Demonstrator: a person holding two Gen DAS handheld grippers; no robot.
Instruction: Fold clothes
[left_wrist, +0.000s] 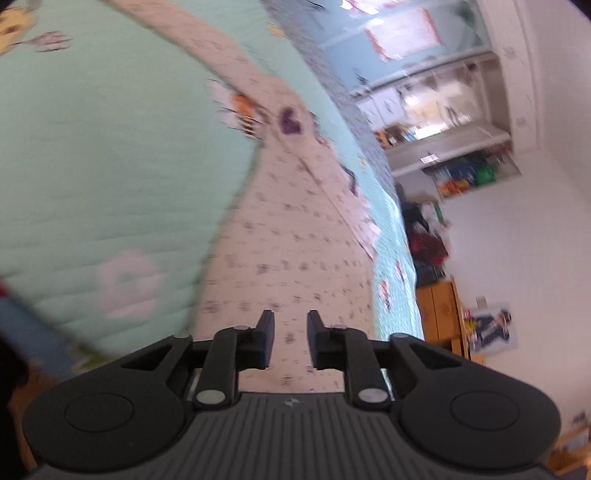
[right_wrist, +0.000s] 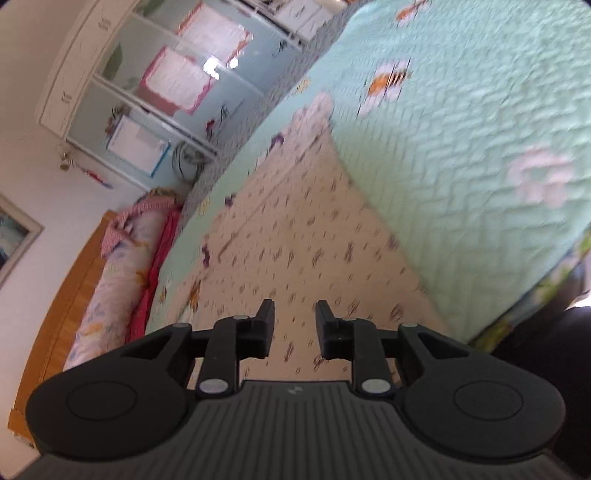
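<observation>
Motion blur over printed garment, far end indistinct, quilt beneath

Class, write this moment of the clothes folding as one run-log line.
task: fold clothes | left gripper: open, empty | right gripper: open, empty | patterned garment: lying on green quilt, under both grippers | images: blurred

A mint-green quilt printed with bees and white flowers covers the bed. Beyond its far edge stands a white cabinet with glass doors and pinned papers. A rolled floral blanket lies against the wooden headboard.
</observation>
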